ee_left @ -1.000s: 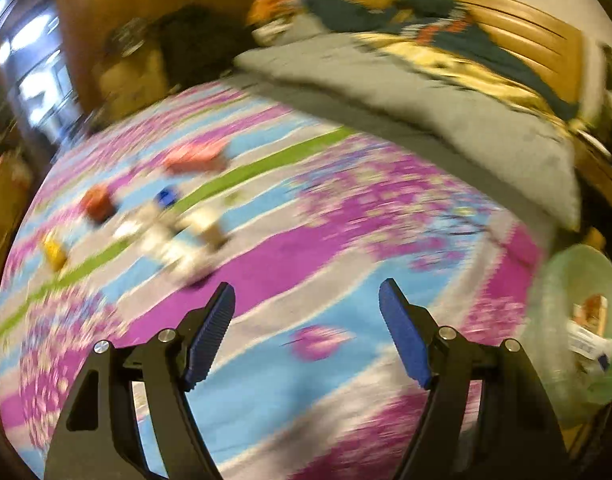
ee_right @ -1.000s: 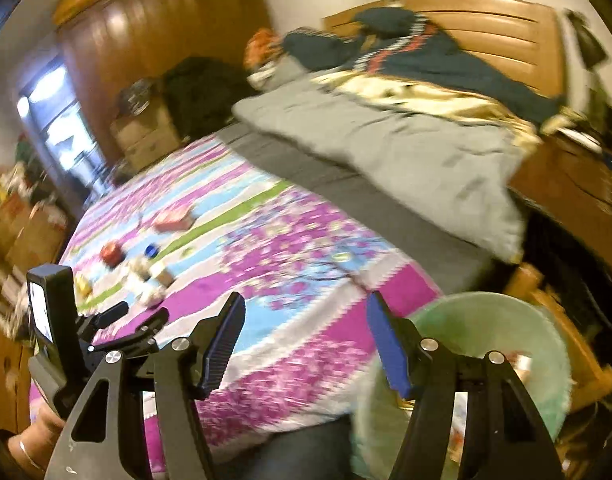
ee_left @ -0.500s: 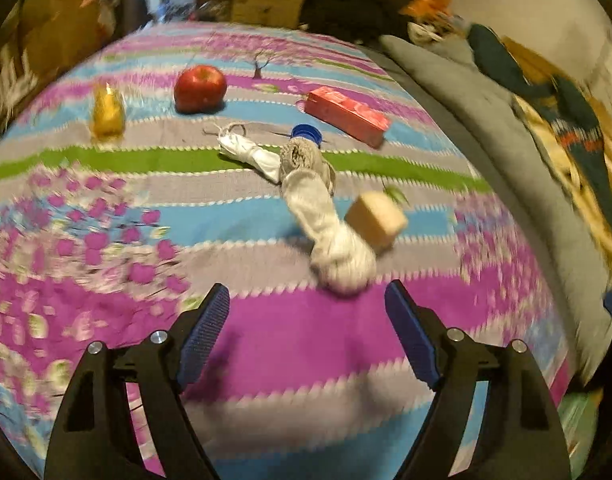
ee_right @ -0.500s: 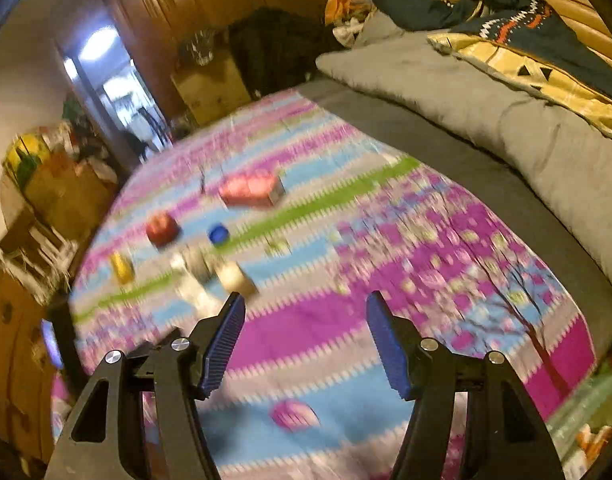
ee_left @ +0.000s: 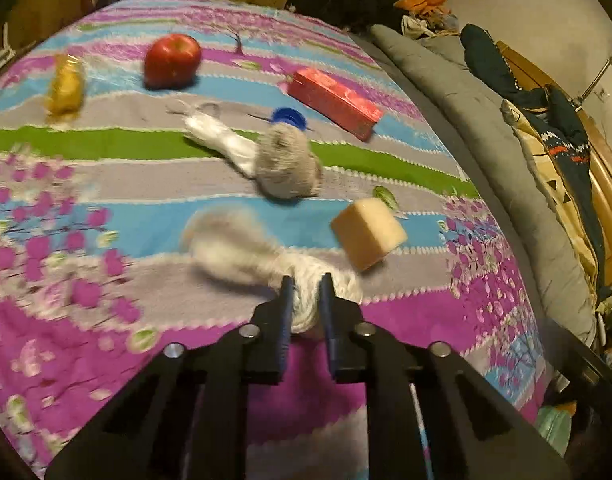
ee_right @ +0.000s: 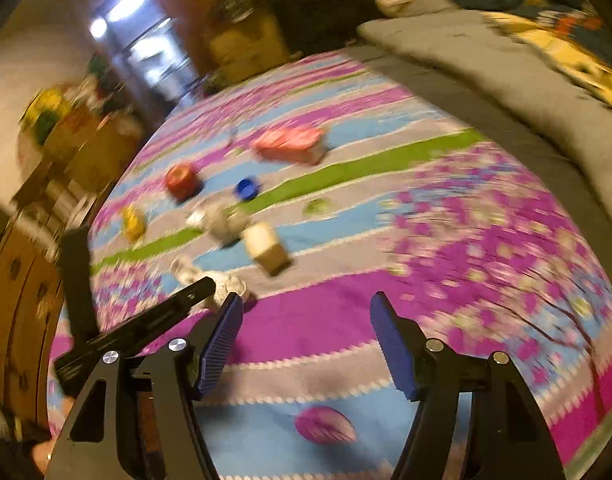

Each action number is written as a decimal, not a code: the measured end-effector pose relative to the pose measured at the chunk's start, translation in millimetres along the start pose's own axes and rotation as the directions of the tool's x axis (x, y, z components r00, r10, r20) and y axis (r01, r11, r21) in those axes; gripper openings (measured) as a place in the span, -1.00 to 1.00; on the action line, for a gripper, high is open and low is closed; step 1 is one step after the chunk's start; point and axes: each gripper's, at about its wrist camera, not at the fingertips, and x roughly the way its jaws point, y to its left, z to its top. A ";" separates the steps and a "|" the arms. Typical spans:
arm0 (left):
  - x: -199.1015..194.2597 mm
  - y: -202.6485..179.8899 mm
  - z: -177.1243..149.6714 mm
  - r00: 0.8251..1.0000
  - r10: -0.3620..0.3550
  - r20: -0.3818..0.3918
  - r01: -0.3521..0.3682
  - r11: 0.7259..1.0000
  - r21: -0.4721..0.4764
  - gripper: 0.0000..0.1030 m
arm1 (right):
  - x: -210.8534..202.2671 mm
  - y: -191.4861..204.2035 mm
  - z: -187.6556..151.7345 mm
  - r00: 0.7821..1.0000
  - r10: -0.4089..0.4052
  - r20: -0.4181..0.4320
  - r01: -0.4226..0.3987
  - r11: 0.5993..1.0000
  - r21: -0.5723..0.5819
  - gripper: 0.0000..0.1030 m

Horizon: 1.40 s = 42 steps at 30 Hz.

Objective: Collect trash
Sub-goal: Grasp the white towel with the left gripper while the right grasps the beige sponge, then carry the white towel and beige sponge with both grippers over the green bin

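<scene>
Left wrist: one apple (ee_left: 172, 60), perhaps two socks (ee_left: 262, 258).

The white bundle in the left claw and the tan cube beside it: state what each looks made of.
White bundle: soft knitted or crumpled fabric, matte; it bunches between the left claw. Blur leaves cloth or tissue open.
Tan cube: likely foam or sponge, with dull, slightly rounded faces; wood is possible.
</scene>
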 end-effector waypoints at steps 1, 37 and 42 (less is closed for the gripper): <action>-6.3 6.1 -2.0 1.000 -0.005 -0.004 0.004 1.000 -0.015 -0.79 | 14.3 8.2 4.5 1.000 0.008 -0.017 -0.008 0.999 -0.040 0.32; -134.4 11.8 -29.9 0.990 0.074 0.119 -0.089 0.987 0.132 -0.79 | -64.9 71.6 -57.1 0.986 0.170 -0.006 -0.169 0.982 -0.085 -0.50; -143.7 -18.7 -27.3 0.988 0.080 0.136 -0.106 0.974 0.202 -0.79 | -121.4 53.1 -58.7 0.989 0.130 0.074 -0.126 0.990 -0.055 -0.50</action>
